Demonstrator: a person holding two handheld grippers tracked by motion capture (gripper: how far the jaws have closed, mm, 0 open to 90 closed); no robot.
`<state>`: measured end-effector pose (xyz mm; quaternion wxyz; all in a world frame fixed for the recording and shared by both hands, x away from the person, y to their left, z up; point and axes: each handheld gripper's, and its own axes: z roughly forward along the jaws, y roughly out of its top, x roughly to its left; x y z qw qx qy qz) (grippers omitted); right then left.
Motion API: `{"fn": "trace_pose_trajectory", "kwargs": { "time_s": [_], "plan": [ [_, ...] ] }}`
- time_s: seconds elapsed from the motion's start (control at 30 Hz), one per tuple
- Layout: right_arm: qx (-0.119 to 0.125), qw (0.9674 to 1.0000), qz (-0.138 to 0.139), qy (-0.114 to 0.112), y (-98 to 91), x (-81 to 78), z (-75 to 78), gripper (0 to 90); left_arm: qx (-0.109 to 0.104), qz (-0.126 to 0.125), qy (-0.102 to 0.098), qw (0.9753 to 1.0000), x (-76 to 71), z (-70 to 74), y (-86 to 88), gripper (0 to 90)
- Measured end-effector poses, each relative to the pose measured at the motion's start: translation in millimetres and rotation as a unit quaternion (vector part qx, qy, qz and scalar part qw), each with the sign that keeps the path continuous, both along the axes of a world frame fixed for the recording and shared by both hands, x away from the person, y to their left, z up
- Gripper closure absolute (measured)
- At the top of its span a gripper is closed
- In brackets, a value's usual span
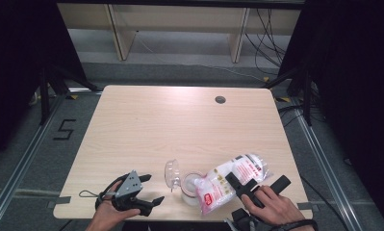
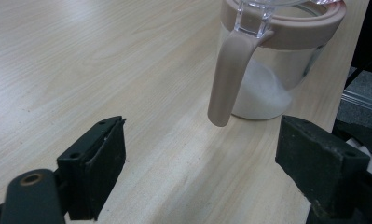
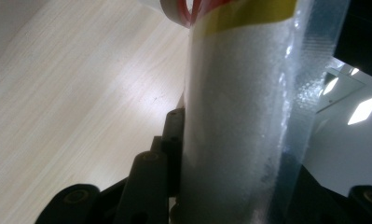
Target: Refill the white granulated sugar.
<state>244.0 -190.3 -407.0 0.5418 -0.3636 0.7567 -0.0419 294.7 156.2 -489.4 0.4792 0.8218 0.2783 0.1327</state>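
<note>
Plastic bag [image 1: 230, 180] of white granules, printed in red and white, lies tilted over a clear jar [image 1: 192, 188] near the front edge of a light wooden desk [image 1: 180, 125]. In the high view the bag's lower end hangs over the jar's mouth, while its upper end points up and to the right. The right gripper [image 1: 245, 185] holds the bag around its middle, with the person's right hand [image 1: 271, 207] behind it; in the right gripper view the bag [image 3: 235, 130] is pressed between the black fingers [image 3: 172, 140], which stand at a narrow gap closed on it. The jar has a pinkish rim and a long pinkish handle, and its clear lid [image 1: 172, 173] is flipped open and stands up on its left side. In the left gripper view the jar [image 2: 277, 70] holds a low heap of white granules at the bottom, and its handle [image 2: 230, 74] hangs down toward the camera. The left gripper [image 1: 148, 190] rests just to the left of the jar, held by the person's left hand [image 1: 108, 214]. Its fingers [image 2: 99, 172] are spread wide with nothing between them, apart from the jar and pointing toward it. Beyond the desk are a grey floor and dark curtains on both sides.
</note>
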Motion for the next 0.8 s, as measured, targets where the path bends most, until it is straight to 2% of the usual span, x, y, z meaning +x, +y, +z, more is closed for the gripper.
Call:
{"fn": "trace_pose_trajectory", "kwargs": {
  "time_s": [0.8],
  "plan": [
    [-0.003, 1.0000, 0.000, -0.002, -0.2, 0.1, 0.1, 72.3, -0.001, -0.003, -0.001, 1.0000, 0.6, -0.3, 0.1, 15.6]
  ]
}}
